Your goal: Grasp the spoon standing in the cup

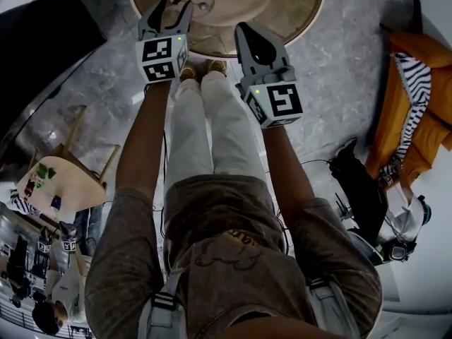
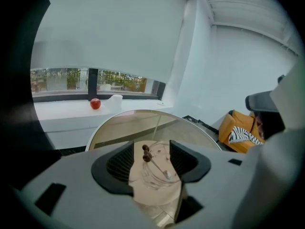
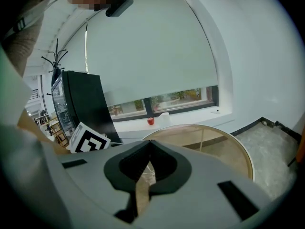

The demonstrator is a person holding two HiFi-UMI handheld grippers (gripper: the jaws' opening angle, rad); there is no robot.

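Observation:
A clear glass cup (image 2: 159,173) stands on a round wooden table (image 2: 119,125), and a thin spoon (image 2: 153,160) with a dark beaded handle leans up out of it. My left gripper (image 2: 152,149) is open; the cup and spoon sit just ahead, framed between its black pads, which touch neither. From the head view the left gripper (image 1: 174,6) reaches over the table's near edge (image 1: 296,6) beside the cup (image 1: 200,3). My right gripper (image 1: 244,28) hovers at the table's edge to the right, shut on nothing, its pads meeting at the tips (image 3: 150,144).
A red apple (image 2: 95,104) and a white object lie on the windowsill beyond the table. An orange armchair with a striped cushion (image 1: 417,104) stands to the right, dark bags (image 1: 360,189) lie on the floor, and a small wooden table (image 1: 60,182) is at the left.

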